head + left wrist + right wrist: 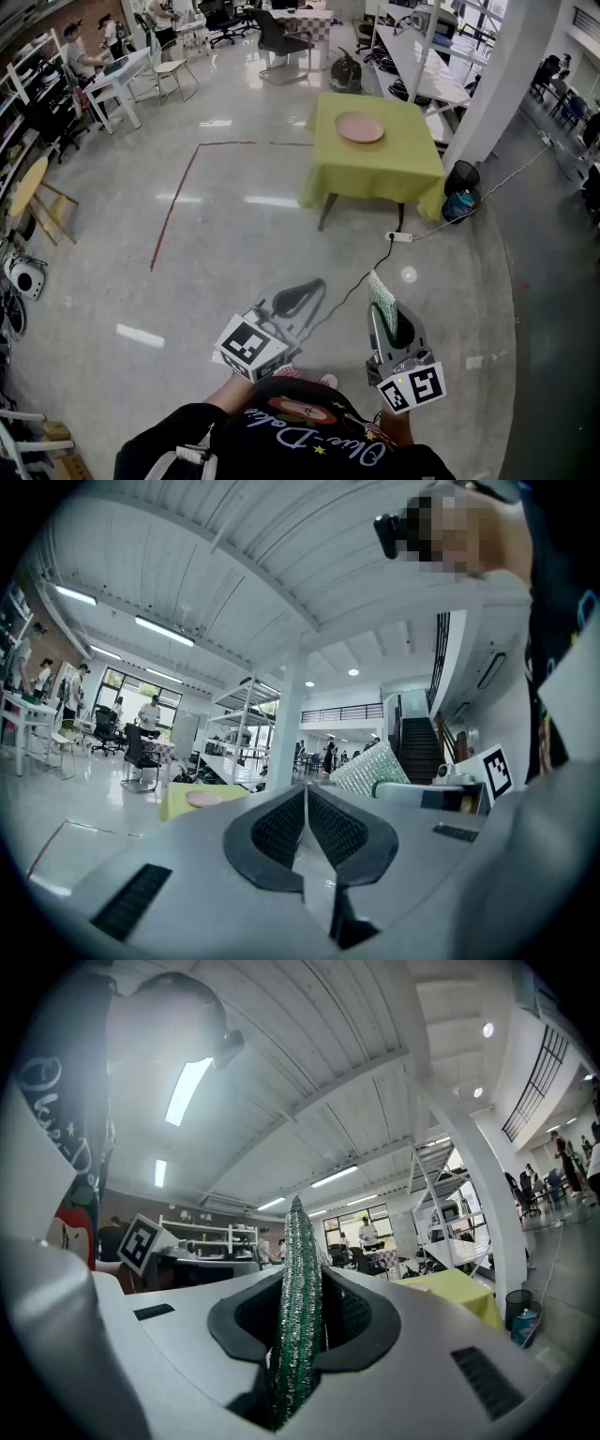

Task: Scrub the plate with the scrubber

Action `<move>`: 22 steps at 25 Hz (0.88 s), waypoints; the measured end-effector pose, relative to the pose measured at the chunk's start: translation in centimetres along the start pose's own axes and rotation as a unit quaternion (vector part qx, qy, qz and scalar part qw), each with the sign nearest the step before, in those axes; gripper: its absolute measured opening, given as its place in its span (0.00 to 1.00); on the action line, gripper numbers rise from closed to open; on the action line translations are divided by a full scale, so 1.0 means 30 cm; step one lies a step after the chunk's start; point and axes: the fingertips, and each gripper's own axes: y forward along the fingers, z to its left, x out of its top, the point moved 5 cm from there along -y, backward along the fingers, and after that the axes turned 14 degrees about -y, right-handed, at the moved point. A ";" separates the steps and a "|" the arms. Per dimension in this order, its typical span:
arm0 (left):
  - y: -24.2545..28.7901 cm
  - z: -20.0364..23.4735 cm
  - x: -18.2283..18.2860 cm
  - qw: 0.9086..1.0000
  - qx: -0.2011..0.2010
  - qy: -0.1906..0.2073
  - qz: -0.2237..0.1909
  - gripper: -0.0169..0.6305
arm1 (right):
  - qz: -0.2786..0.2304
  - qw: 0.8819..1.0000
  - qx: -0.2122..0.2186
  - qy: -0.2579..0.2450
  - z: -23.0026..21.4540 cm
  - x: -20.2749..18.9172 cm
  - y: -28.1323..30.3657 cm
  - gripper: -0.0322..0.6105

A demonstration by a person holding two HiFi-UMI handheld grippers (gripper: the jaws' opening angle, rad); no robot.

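— Where's the plate (360, 127)?
— On the surface (375, 171), well ahead across the floor (234, 234). I'm nowhere near it yet.
— And the claws?
— My right claw (386, 319) is clamped on the scrubber (298, 1297), which sticks out forward, ready to meet the plate. My left claw (298, 298) is closed on nothing, probably kept free for steadying.

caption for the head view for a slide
Right gripper holding a green scrubber, far from the plate on the yellow-green table
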 end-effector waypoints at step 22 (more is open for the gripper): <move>0.140 -0.182 -0.088 1.000 0.003 0.012 -0.004 0.05 | -0.001 1.000 0.010 0.005 -0.173 -0.035 -0.171 0.15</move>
